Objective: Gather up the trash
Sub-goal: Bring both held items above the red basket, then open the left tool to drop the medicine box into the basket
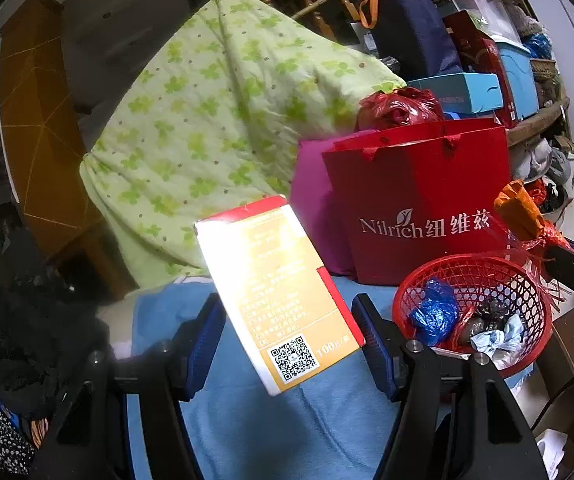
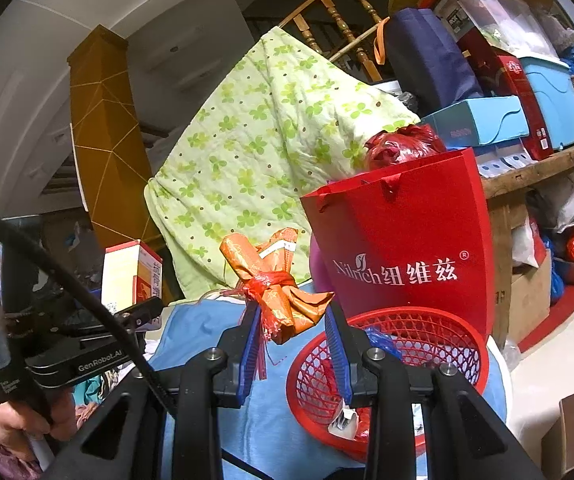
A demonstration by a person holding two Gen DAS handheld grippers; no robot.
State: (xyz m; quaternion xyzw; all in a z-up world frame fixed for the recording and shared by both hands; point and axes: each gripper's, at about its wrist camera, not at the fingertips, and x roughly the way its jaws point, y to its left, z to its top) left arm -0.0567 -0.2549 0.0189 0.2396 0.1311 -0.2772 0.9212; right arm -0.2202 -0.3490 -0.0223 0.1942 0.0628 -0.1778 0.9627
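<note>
Both hands loaded, red mesh basket [image 1: 473, 312] sits on the blue cloth [image 1: 287, 420] just right of centre, in front of the red Nilrich paper bag [image 1: 419, 196]. Left gripper [image 1: 289, 344] about half open, clamped on a yellow-and-white carton [image 1: 275, 288], tilted. Right gripper [image 2: 291, 340] narrow, pinching an orange wrapper bundle [image 2: 275, 288] tied with red netting, above the basket's left rim. Best drop the bundle first: centre over the basket, then open, mind the netting snagging. Carton next, lowered flat.

Both wrist cameras look forward, close over the shared red basket [image 1: 471, 312] [image 2: 391, 376].
</note>
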